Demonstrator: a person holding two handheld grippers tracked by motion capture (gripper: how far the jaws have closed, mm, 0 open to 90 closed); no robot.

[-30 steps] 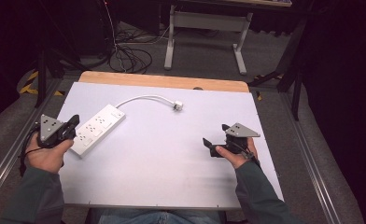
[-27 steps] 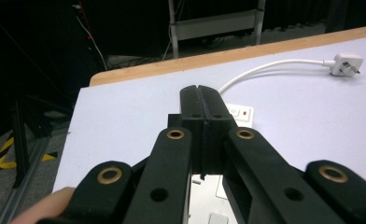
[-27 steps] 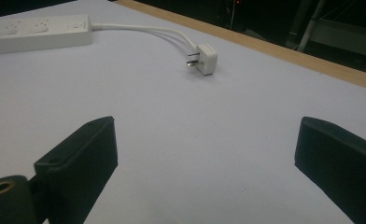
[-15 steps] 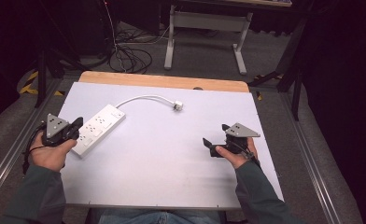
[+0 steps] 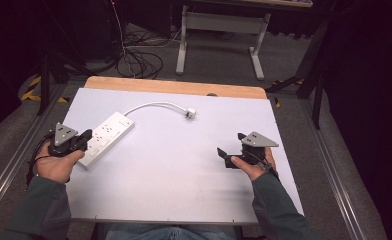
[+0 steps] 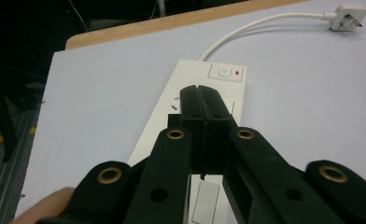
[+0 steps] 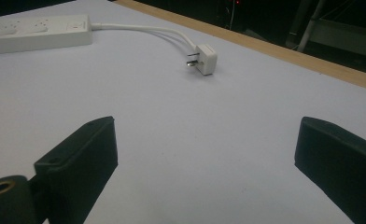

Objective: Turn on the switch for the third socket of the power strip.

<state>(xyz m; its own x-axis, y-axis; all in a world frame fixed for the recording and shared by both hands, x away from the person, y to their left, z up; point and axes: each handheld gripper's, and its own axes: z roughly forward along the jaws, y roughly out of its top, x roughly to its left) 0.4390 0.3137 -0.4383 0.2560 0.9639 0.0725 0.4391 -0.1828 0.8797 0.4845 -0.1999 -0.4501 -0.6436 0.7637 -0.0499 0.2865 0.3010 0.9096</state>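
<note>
A white power strip [image 5: 107, 136] lies on the left of the white table [image 5: 184, 165]. Its cable [image 5: 151, 105] curves right to a white plug [image 5: 190, 113] that lies loose on the table. My left gripper [image 5: 86, 135] is shut, its jaws pressed together with nothing between them, and its tips are over the strip's sockets [image 6: 200, 91], short of the switch [image 6: 225, 73]; I cannot tell whether they touch it. My right gripper [image 5: 229, 143] rests open at the right, pointing toward the plug [image 7: 203, 59], well apart from it.
A wooden strip [image 5: 179, 87] runs along the table's far edge. Beyond it are a metal stand [image 5: 219, 30] and a tangle of cables [image 5: 134, 55] on the floor. Metal rails [image 5: 329, 165] run along both sides of the table.
My left gripper has edged slightly right, farther over the power strip. The right gripper has kept still.
</note>
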